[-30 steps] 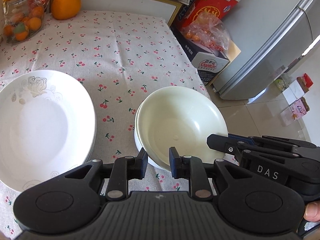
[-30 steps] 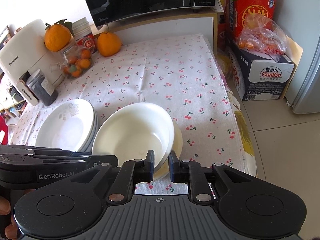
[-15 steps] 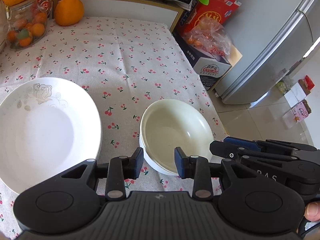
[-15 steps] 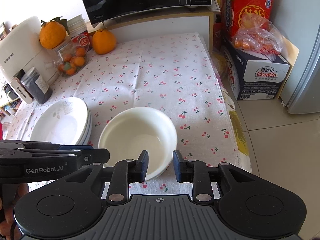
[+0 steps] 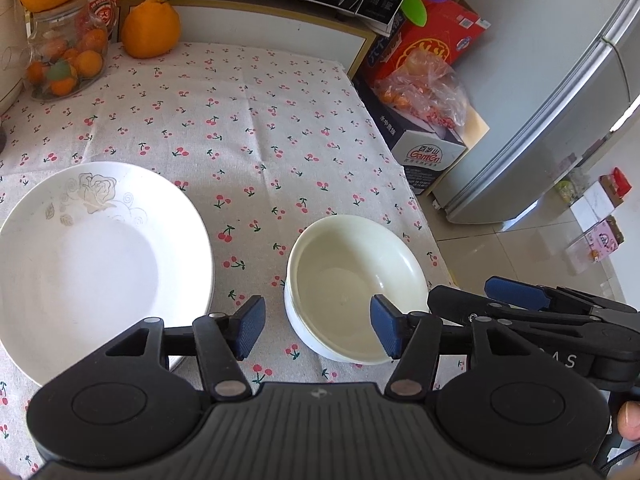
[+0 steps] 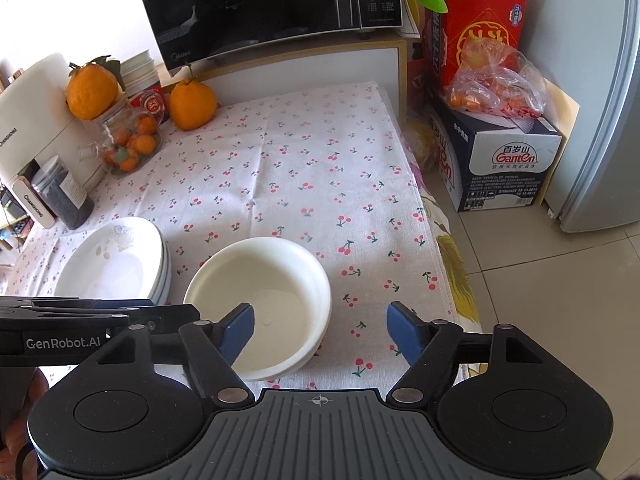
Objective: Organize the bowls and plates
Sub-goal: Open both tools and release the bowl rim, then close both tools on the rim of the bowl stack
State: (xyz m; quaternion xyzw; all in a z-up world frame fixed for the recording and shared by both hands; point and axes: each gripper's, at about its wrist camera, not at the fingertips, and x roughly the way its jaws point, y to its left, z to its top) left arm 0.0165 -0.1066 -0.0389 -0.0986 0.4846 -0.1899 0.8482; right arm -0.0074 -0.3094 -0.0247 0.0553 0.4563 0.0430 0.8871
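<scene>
A stack of cream bowls (image 5: pixel 356 284) (image 6: pixel 260 300) rests on the cherry-print tablecloth (image 5: pixel 248 140) near the table's right front corner. To its left lies a stack of white plates (image 5: pixel 92 256) (image 6: pixel 116 268) with a grey rose pattern. My left gripper (image 5: pixel 318 330) hovers over the bowls' near-left rim, its jaws opening, pads clear of the rim. My right gripper (image 6: pixel 320 330) hangs over the bowls' near-right rim, jaws opening wide, touching nothing. Each gripper shows at the side of the other's view.
At the back stand a microwave (image 6: pixel 272 4), oranges (image 6: pixel 192 104), a jar of small fruit (image 6: pixel 128 144) and a white appliance (image 6: pixel 32 120). Boxes (image 6: pixel 500 160) and a fridge (image 5: pixel 560 120) stand on the floor right of the table edge.
Both grippers went from shut on the top bowl's rim to open. The tilted bowl settled level into the stack, and both cameras drew back from it.
</scene>
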